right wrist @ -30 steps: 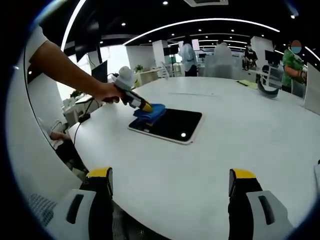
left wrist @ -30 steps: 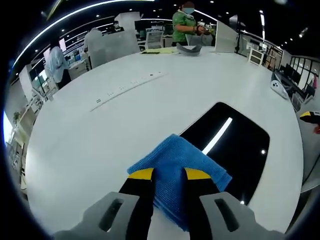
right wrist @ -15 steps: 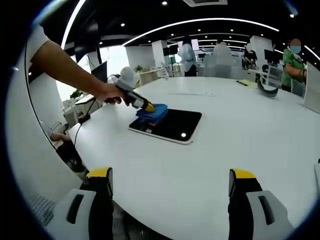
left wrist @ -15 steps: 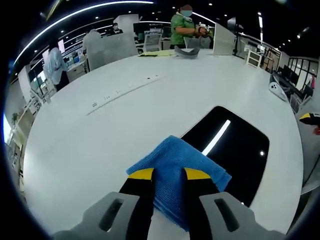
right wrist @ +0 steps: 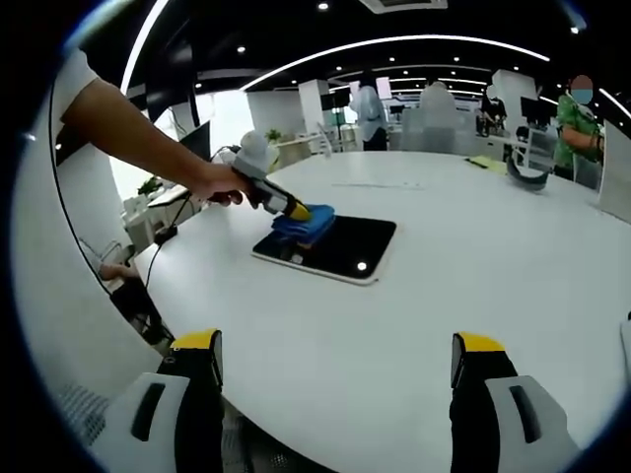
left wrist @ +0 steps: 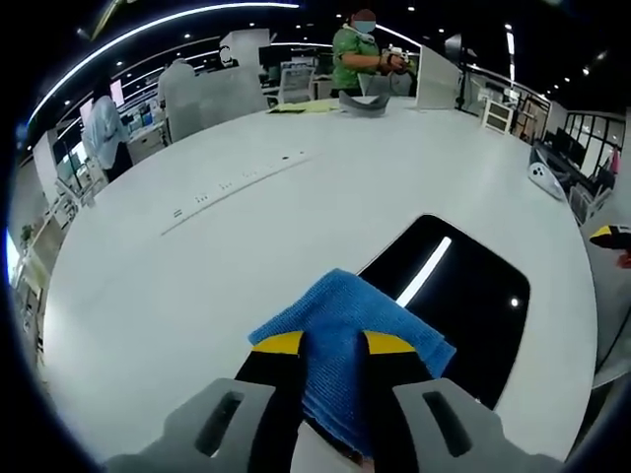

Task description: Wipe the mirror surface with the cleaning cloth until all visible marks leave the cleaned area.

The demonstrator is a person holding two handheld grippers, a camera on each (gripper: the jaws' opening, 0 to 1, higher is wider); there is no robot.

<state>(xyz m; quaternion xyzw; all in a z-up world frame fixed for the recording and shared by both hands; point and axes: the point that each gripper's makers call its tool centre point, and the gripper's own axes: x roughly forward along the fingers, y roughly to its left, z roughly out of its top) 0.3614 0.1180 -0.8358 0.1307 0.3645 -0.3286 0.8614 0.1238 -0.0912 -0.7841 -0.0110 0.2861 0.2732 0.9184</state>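
— How many task items sit on the round white tabletop (right wrist: 414,325), and where?

— Two: one dark mirror (left wrist: 463,296) lying flat, and one blue cleaning cloth (left wrist: 340,335). In the left gripper view the cloth covers the mirror's near corner and spills onto the tabletop. In the right gripper view the mirror (right wrist: 340,246) lies well away, with the cloth (right wrist: 306,225) at its left end.

— And the two grippers?

— The left gripper (left wrist: 333,343) has its two yellow-tipped fingers clamped on a fold of the cloth, pressing it down at the mirror's corner. Seen from the right gripper view, a person's hand (right wrist: 212,182) holds that left gripper (right wrist: 288,208) at a slant over the cloth. The right gripper (right wrist: 335,357) hovers above bare tabletop, its two fingers wide apart and holding nothing.

— Any marks on the glass?

— Too small to tell. The mirror reflects one bright light strip and one light dot.

— Who else is in frame?

— One person in a green top (left wrist: 353,54) stands at the tabletop's far edge, and another in pale blue (left wrist: 106,128) stands beyond the left edge.
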